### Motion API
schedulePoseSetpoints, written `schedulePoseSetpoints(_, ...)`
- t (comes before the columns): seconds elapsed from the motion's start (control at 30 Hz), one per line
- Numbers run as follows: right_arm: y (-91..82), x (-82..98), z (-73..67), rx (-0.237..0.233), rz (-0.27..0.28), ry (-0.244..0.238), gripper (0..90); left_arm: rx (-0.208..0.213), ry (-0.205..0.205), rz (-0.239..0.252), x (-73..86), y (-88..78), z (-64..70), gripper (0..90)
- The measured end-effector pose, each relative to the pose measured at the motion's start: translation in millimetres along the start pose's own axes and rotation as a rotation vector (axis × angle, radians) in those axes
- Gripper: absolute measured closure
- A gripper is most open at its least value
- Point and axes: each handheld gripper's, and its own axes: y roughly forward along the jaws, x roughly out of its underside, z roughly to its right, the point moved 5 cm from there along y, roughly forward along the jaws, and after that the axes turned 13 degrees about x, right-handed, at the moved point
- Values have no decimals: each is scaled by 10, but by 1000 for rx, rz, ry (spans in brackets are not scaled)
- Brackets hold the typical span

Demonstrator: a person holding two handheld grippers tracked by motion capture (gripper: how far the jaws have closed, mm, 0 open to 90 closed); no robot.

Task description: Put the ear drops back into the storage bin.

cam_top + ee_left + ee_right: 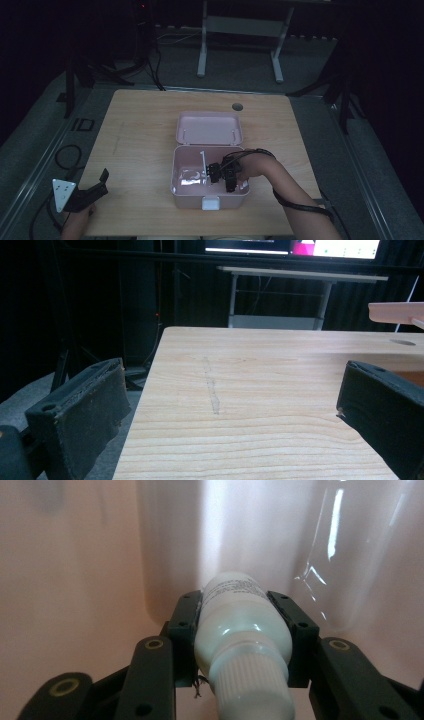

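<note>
We have our right claw (pixel 223 176) down inside the open pink box (pixel 210 199), closed on a small white bottle (pixel 241 630). In the right gripper view the jaws press on either side of the bottle's body, with the pale pink walls of the box close around it and a clear plastic piece (pixel 360 555) to one side. We judge the work to be midway: the bottle is in the box's right compartment, but whether it rests on the floor of the box we cannot tell, and the grip has not been let go. The lid (pixel 209 128) stands open behind.

The bottle's long axis runs along our claw's own line, its ribbed cap (pixel 252 685) toward the camera and its base pointing away into the box.

Our left claw (pixel 95 192) hangs open and empty over the worktop's (pixel 140 130) near left corner, well apart from the box.
</note>
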Motion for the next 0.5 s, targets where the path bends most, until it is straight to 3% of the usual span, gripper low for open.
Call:
schedulePoseSetpoints(0.2,39,29,17,-8,-24,26,593,0,0,-1,0,-1,1,4)
schedulePoseSetpoints(0.5,132,16,5,-9,-34,17,593,2,-1,2,-1,-1,1,4)
